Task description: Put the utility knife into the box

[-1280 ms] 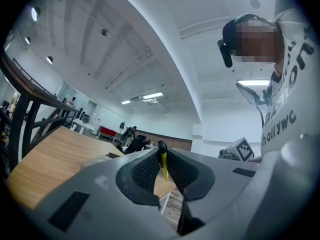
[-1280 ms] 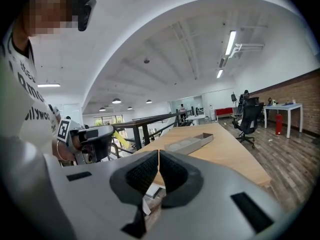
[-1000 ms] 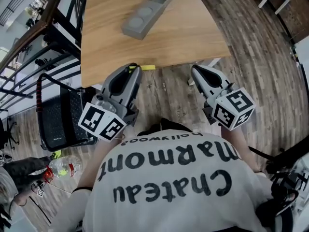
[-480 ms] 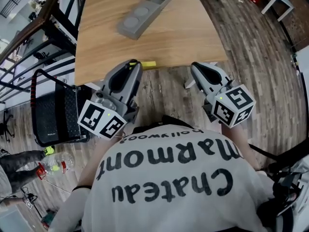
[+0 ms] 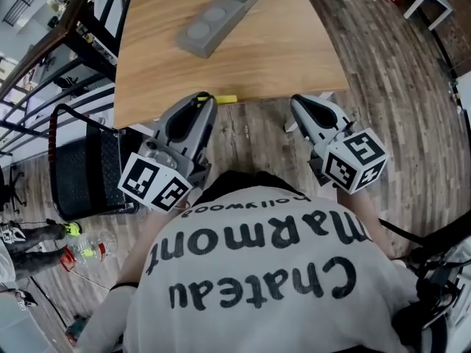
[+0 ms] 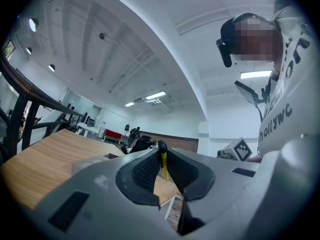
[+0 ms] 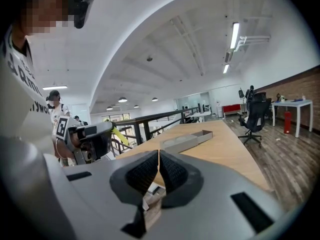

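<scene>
Left gripper (image 5: 199, 99) clamps the slim yellow utility knife (image 5: 225, 99); right gripper (image 5: 299, 104) closed, empty. Next: carry it to the grey oblong box (image 5: 221, 17) at twelve o'clock.

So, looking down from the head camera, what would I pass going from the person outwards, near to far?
White printed shirt → left gripper, with the yellow utility knife clamped in its jaws → wooden table → grey box.

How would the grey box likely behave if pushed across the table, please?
The box sits low and flat, so it probably slides on the wooden table rather than tips. It is long, so an end push may swivel it.
</scene>
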Motion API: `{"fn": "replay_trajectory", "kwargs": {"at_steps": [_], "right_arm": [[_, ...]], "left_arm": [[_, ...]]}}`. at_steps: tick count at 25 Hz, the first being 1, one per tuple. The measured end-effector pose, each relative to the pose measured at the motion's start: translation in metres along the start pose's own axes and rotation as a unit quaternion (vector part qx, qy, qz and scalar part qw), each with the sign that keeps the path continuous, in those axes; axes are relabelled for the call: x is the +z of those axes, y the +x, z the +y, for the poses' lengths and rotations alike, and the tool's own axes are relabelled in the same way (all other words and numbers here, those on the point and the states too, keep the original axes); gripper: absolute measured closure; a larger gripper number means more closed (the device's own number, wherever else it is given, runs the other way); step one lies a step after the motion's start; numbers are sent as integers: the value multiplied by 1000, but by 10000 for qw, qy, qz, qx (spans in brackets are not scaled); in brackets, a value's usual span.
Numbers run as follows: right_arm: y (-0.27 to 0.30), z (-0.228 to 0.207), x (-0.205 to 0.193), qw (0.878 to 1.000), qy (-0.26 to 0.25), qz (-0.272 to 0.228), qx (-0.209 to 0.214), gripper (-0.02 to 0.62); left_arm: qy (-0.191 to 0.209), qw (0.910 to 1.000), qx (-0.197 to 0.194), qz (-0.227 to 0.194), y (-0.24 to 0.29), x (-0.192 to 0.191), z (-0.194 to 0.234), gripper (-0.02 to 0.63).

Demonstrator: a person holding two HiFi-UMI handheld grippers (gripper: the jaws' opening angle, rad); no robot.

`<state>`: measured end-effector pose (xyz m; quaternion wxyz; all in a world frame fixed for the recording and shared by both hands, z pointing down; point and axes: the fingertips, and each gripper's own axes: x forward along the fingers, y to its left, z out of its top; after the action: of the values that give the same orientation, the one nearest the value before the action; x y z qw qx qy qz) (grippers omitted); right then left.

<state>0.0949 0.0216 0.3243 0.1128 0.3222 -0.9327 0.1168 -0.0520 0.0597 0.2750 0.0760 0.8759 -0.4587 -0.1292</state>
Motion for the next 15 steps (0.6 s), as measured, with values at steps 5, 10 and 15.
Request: {"fn": "replay_trajectory", "kwargs": {"at_steps": [5,10,15], "right_arm": [[1,-7,1,9997,225,-73,-1,583],[4,-14,-2,9995,296,-46,-15,583],[10,-32,-1,9993,328,-46,-185,583]], "left_arm": [[65,10000,-24,64,5,1,0,561],[17,9999,-12,126,15,-3,6,561],[-15,9997,-175,160,35,-8,16,561]]}}
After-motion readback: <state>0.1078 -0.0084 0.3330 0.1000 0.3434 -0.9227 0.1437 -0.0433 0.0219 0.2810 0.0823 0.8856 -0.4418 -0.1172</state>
